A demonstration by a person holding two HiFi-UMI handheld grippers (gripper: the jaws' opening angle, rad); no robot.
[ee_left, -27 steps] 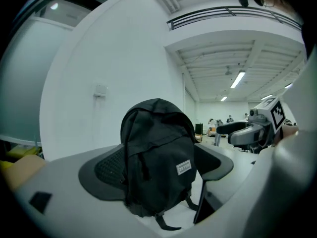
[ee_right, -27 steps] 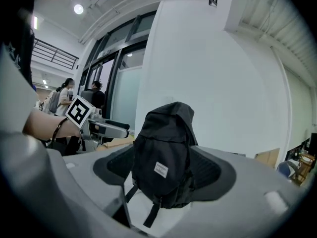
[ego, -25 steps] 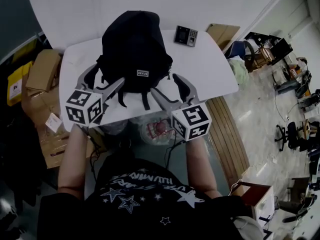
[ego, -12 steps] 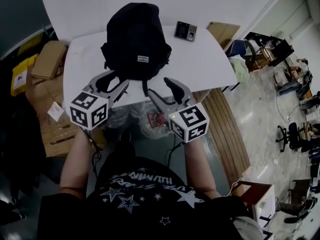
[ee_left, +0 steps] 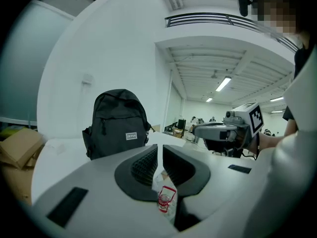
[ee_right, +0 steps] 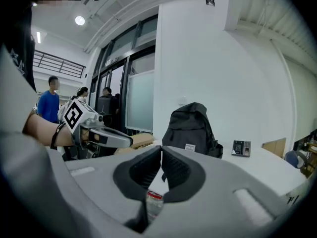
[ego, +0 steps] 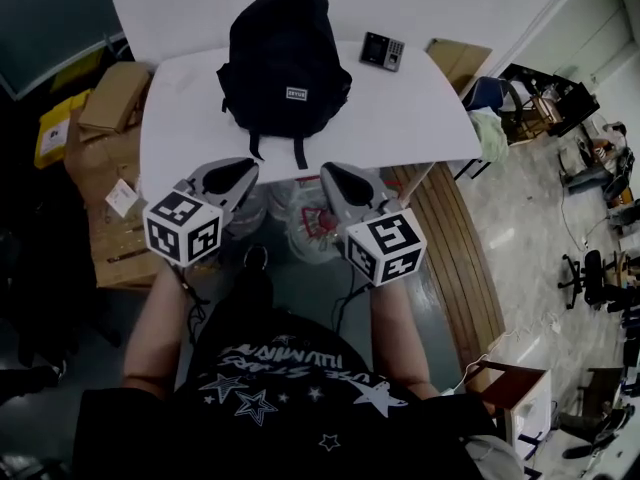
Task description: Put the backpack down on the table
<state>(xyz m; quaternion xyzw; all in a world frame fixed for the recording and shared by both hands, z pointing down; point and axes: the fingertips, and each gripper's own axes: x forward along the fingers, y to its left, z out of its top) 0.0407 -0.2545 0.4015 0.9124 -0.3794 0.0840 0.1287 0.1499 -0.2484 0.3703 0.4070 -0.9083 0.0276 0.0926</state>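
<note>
Two hand-held grippers, left (ego: 243,169) and right (ego: 329,172), had just closed empty; backpack (ego: 285,68) stood on the surface (ego: 410,118); a pull-back clear of its straps (ego: 299,154) seemed wise

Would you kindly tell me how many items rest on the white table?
2: the black backpack upright in the middle, and a small keypad device right of it; the backpack may hide more.

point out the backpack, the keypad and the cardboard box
backpack (ego: 283,63), head view, front panel
keypad (ego: 381,51), head view, its face
cardboard box (ego: 113,96), head view, top flap
</note>
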